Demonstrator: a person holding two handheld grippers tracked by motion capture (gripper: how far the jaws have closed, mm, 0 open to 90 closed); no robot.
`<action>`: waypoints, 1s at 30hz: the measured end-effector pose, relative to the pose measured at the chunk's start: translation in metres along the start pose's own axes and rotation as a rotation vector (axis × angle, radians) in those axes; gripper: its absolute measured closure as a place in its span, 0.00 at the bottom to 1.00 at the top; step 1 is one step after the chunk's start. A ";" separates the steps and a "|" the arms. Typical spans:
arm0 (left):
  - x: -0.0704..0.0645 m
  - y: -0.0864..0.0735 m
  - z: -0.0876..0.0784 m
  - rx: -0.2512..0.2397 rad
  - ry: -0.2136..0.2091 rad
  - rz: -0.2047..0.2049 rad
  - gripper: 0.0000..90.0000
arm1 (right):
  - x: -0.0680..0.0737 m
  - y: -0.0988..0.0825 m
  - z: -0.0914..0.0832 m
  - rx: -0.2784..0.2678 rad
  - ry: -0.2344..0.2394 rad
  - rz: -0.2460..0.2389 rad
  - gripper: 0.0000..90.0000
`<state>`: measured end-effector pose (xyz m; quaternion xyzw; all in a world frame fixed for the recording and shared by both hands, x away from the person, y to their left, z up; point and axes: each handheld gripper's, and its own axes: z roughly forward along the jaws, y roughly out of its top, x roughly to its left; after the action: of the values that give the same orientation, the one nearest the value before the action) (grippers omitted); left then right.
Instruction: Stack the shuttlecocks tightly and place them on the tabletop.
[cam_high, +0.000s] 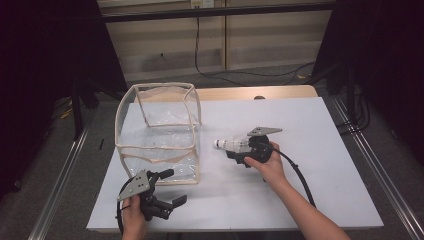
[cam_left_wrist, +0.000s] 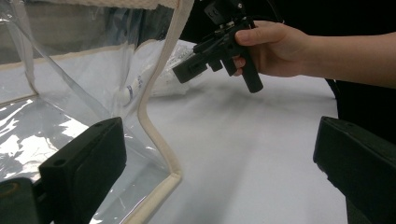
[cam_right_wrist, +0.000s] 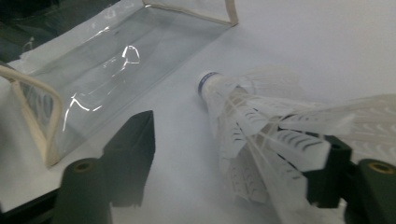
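A white feather shuttlecock (cam_high: 229, 144) with a blue-banded cork lies on the white table, cork pointing left toward the bag. My right gripper (cam_high: 239, 151) is open around its feather skirt. In the right gripper view the shuttlecock (cam_right_wrist: 252, 121) rests against the right-hand jaw, and the left-hand jaw stands apart from it. A clear plastic bag (cam_high: 160, 135) with cream trim stands open-topped at the table's left. My left gripper (cam_high: 177, 186) is open at the bag's near corner. In the left gripper view the bag's trim (cam_left_wrist: 161, 140) runs between the jaws of my left gripper (cam_left_wrist: 219, 177), touching neither.
The white board (cam_high: 310, 165) has free room to the right of my hands and in front of them. Metal rails (cam_high: 372, 165) run along both sides of the table. A black cable (cam_high: 300, 180) trails from my right gripper toward the front edge.
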<state>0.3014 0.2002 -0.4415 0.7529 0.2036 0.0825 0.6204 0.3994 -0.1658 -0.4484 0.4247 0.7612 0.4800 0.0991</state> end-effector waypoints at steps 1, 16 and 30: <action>0.000 0.000 0.000 0.000 0.000 0.000 0.03 | 0.000 0.000 0.000 0.000 -0.006 -0.002 0.38; 0.001 0.000 0.000 0.000 0.002 0.001 0.03 | 0.002 0.001 0.008 -0.027 -0.074 -0.012 0.52; 0.001 0.000 -0.001 -0.001 0.003 0.001 0.03 | -0.001 -0.002 0.017 -0.004 -0.103 -0.016 0.82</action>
<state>0.3019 0.2013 -0.4415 0.7525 0.2042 0.0839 0.6205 0.4086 -0.1562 -0.4593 0.4426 0.7575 0.4582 0.1427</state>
